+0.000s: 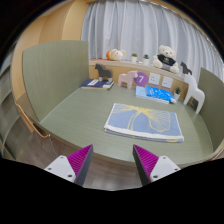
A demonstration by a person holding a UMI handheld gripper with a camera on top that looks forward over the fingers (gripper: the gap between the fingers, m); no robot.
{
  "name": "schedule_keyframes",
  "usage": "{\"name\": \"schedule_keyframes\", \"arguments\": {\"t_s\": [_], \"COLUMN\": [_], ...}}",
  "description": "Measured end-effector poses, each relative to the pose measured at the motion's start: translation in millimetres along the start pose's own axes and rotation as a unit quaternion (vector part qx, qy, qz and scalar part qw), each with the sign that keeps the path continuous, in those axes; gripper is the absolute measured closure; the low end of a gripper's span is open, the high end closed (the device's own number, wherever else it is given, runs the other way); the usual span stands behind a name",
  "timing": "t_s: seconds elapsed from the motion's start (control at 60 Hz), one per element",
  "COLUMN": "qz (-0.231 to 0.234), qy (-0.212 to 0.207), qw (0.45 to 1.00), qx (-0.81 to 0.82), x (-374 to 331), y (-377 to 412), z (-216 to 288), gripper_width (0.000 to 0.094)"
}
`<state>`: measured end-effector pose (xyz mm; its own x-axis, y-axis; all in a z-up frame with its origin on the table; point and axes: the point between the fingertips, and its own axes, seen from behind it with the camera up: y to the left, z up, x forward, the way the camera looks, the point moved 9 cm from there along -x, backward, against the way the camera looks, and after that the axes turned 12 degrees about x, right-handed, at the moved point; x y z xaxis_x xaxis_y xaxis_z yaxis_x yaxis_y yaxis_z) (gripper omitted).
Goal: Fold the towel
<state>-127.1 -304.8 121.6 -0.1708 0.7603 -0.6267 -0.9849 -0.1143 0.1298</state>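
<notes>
A pale blue and white towel (144, 121) with a yellow pattern lies flat on the green tabletop (75, 110), to the right of the middle. It sits well beyond my fingers and a little to their right. My gripper (112, 158) hangs above the table's near wooden edge, open, with nothing between its magenta pads (80, 158).
A shelf (140, 70) along the back holds plush toys, a card with the number 7 and small boxes. A white chair (196, 96) stands at the right, a wooden chair (28, 122) at the left. White curtains hang behind.
</notes>
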Motion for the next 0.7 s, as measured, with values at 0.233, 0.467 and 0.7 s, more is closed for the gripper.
{"name": "schedule_keyframes", "arguments": {"t_s": [0.233,0.467,0.7], "qz": [-0.028,-0.073,-0.111], "qy": [0.022,0.034,0.041], "qw": [0.999,0.997,0.992], "qx": [0.0,0.018,0.041], "x": [128.4,204.9,222.0], "y": [39.5,29.8,9.0], "z": [50.4,85.8,86.0], "gripper_width": [0.0154,0.0181,0.0711]}}
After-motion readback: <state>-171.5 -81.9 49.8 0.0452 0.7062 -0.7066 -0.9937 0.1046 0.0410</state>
